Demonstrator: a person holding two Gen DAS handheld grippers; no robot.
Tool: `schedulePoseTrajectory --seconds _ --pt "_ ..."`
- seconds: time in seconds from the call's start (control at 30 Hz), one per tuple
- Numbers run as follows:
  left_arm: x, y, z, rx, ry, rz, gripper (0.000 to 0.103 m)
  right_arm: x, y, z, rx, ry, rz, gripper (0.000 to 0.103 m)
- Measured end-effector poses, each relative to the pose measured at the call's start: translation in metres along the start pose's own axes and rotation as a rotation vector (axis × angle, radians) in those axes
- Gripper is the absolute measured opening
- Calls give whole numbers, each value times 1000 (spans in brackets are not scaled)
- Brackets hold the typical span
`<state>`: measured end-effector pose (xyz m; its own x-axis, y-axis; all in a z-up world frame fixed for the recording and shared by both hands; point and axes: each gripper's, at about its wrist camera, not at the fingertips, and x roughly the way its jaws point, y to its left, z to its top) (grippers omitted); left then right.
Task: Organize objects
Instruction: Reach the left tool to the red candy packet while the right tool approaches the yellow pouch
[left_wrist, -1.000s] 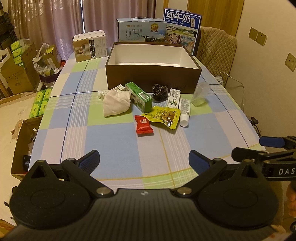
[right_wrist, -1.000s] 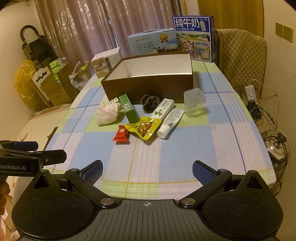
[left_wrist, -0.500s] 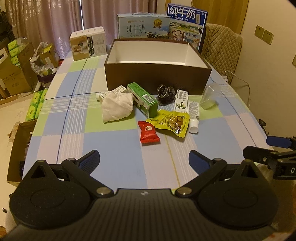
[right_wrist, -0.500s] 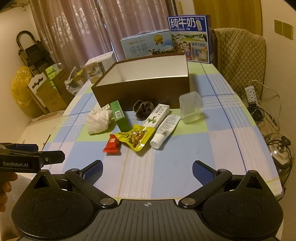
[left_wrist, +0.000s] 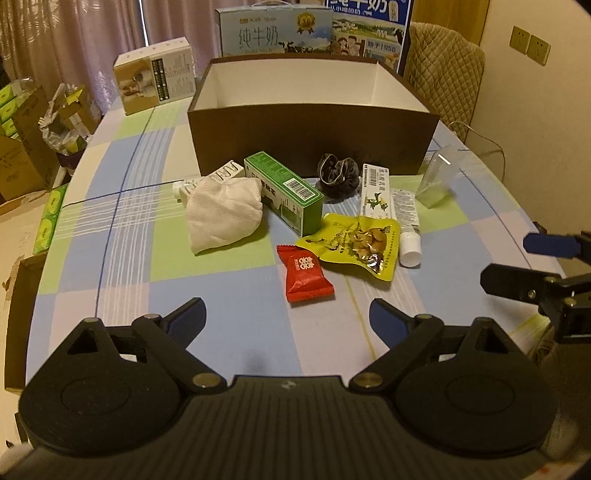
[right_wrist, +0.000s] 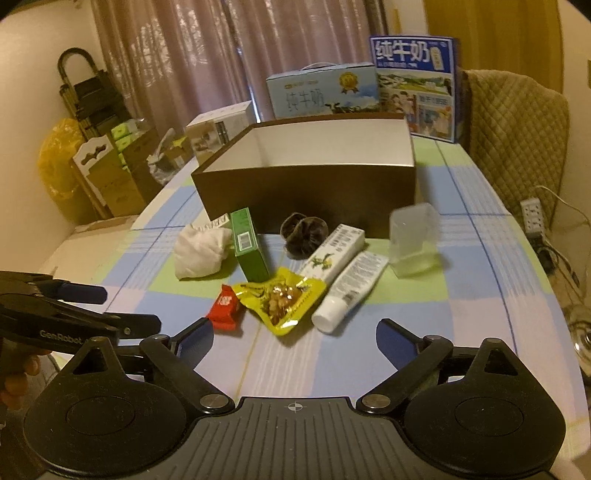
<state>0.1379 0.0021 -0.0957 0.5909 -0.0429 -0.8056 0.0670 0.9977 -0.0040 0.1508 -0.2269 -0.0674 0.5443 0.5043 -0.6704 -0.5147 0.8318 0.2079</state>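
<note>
Both grippers spread wide over the clutter

Only the right wrist view shows a folded trolley (right_wrist: 88, 99) and floor power strip (right_wrist: 532, 218). On the checked tablecloth (left_wrist: 122, 229), red packet (left_wrist: 306, 273), yellow pouch (left_wrist: 354, 240) and green carton (left_wrist: 284, 192) lie before the empty brown box (left_wrist: 310, 133). Left gripper (left_wrist: 288, 317) and right gripper (right_wrist: 295, 339) gape empty, nearer than before

Glossy red wrapper (left_wrist: 306, 272), white cloth (left_wrist: 221, 212)
</note>
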Motion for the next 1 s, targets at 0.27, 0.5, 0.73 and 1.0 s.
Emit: schedulePoseTrajectory --seconds 0.27,0.5,0.73,1.0 --pt "36 1 12 33 56 -26 88 38 -4 17 -47 28 27 92" --pt "68 -3 25 70 99 -51 84 69 -6 28 -116 44 49 87" --pt "94 -3 32 72 140 -70 69 90 -16 31 -120 50 81 82" --pt "112 -1 36 47 168 -69 69 108 -29 25 -98 88 94 78"
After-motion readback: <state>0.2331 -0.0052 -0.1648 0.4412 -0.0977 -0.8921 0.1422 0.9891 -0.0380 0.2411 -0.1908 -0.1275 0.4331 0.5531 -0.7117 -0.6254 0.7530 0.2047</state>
